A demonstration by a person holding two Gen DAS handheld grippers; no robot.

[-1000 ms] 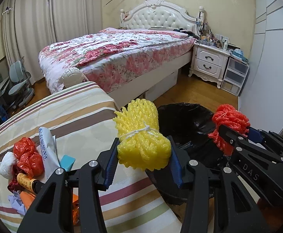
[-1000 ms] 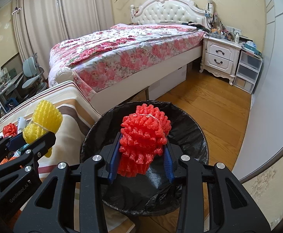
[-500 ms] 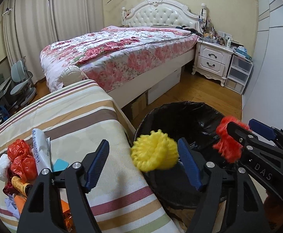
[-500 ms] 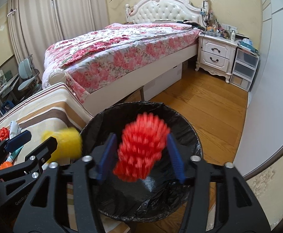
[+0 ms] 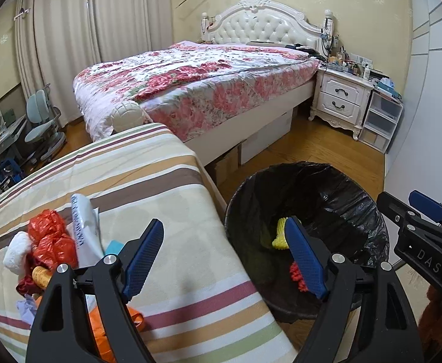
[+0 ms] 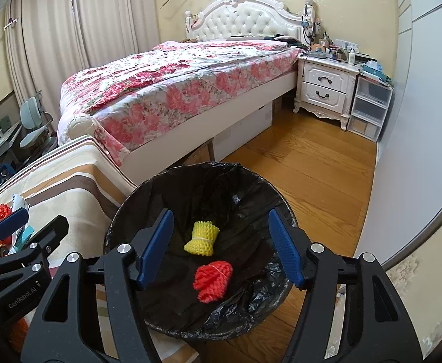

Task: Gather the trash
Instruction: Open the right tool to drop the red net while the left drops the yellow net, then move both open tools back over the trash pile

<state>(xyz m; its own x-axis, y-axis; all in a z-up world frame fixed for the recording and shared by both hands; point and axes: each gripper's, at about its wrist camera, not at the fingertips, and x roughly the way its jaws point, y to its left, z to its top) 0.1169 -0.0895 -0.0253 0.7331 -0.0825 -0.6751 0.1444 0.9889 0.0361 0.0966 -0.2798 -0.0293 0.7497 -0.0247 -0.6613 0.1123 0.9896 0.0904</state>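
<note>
A yellow foam-net bundle tied with white string and a red foam-net bundle lie side by side at the bottom of a round bin lined with a black plastic bag. In the left wrist view, only slivers of the yellow bundle and the red bundle show behind a blue pad.

The right hand-held gripper hangs over the bin mouth, its jaws spread and empty. The left hand-held gripper hangs over the bin's edge, beside the striped surface, also spread and empty. Both have just been opening, with nothing between the pads.

Left of the bin is a surface covered in a cream, brown and maroon striped cloth. At its near left corner sits a heap of litter: crumpled red plastic, a white printed packet, a white wad and an orange bag.

The bin stands on a wooden plank floor. Beyond are a bed with a pink floral quilt and a white tufted headboard, a white two-drawer nightstand, clear plastic drawers, beige curtains and a pale blue chair.

A second ago each bundle was clamped above the bin; half a second ago both were falling, blurred.
</note>
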